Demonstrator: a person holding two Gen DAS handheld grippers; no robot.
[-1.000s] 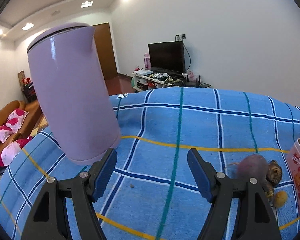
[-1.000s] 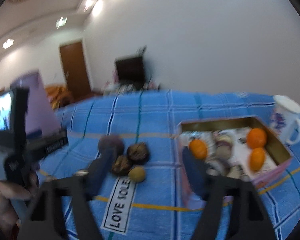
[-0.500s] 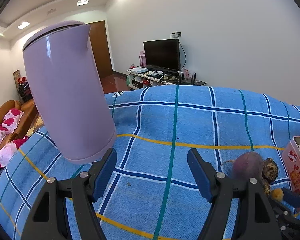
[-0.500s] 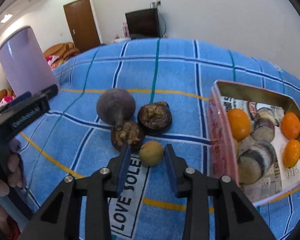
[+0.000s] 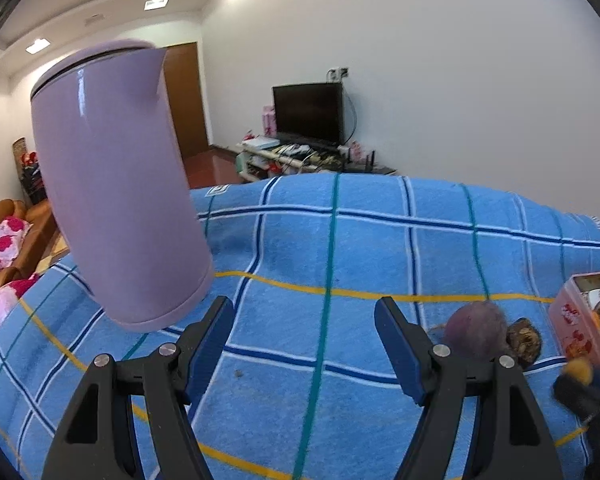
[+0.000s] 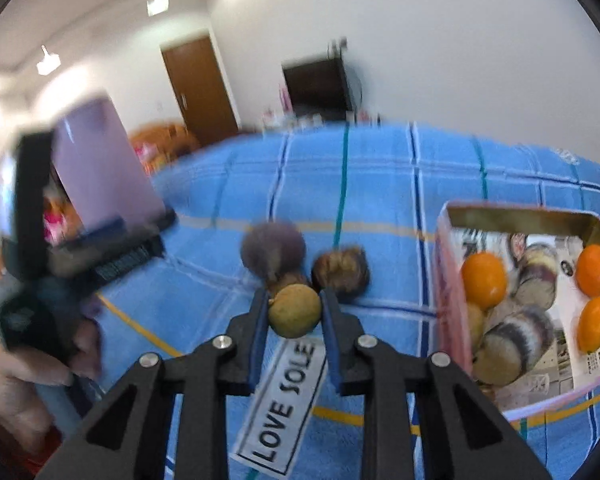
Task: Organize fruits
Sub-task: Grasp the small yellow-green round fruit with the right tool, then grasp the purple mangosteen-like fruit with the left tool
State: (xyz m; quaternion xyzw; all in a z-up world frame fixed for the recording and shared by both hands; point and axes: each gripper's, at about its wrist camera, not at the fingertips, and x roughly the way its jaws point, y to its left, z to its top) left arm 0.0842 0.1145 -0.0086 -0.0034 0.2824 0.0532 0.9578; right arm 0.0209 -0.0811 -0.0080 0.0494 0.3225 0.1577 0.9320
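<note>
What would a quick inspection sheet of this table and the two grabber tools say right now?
Surface: blue checked cloth, with a "LOVE SOLE" label.
Job's things: small yellow-brown fruit; purple fruit and two brown husks loose; pink tin holding oranges and others.
Clutter: lilac kettle.
Grippers: right gripper shut on the small fruit; left gripper open, empty.
Cables: nothing seen on the table.
Surroundings: television, brown door, sofa.
</note>
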